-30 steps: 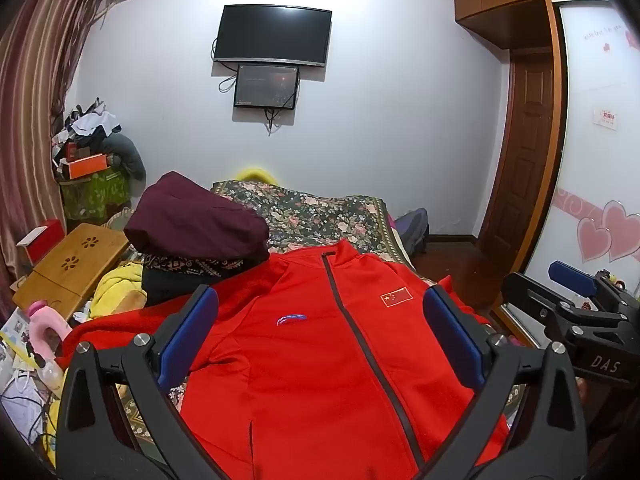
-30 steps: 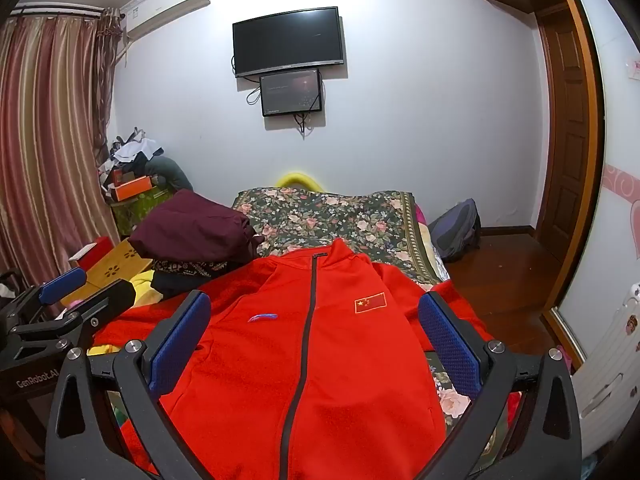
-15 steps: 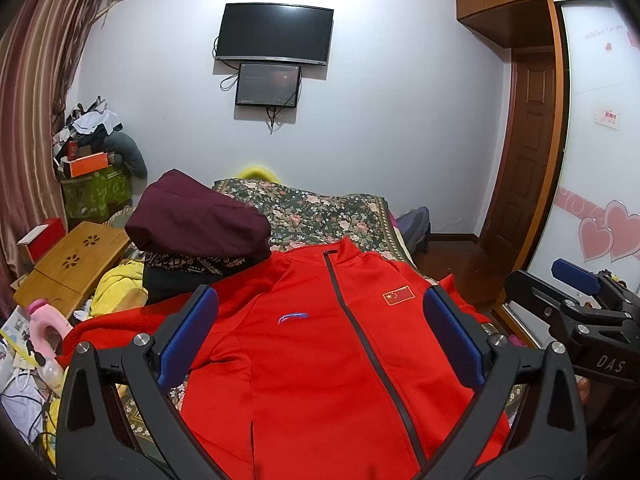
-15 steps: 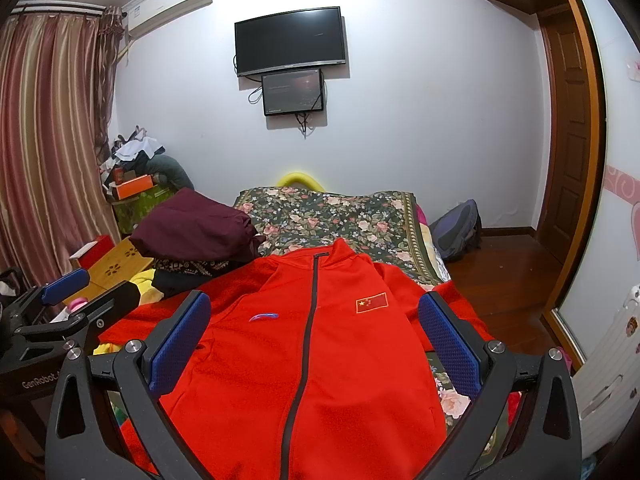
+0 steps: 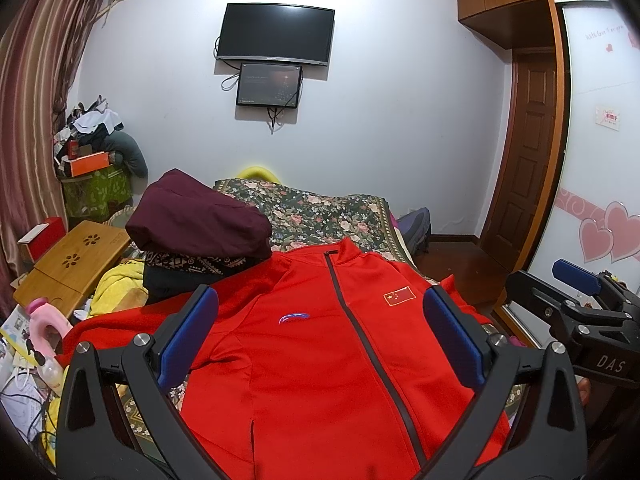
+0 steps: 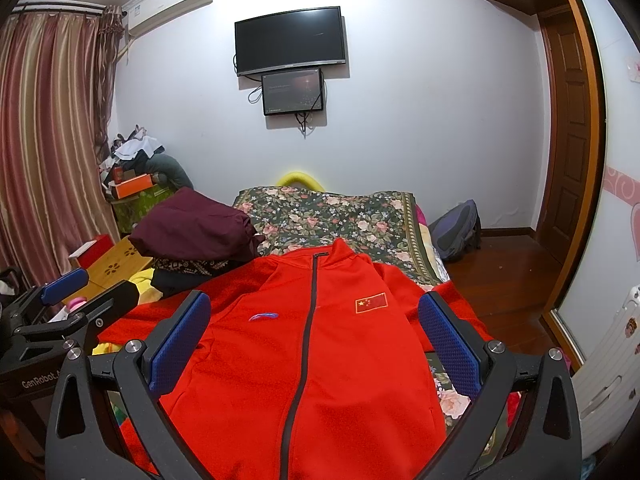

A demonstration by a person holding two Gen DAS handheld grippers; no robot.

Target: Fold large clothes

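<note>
Floral bed [image 6: 352, 216], red jacket [image 6: 312, 360] flat below both grippers' spread fingers [image 5: 188, 336]

Both grippers are the same build: black plastic frames with triangular cutouts, silver screw heads at the joints, and textured blue pads on the fingers. Left gripper [image 5: 320, 340] says "GenRobot" in white, right gripper [image 6: 316, 340] has "DAS" printed on it.

Evenly lit from overhead, brightest on the wall [image 5: 380, 128] at upper centre. Strong fisheye bending toward edges; black vignette in corners. Sharp throughout, no motion blur.
</note>
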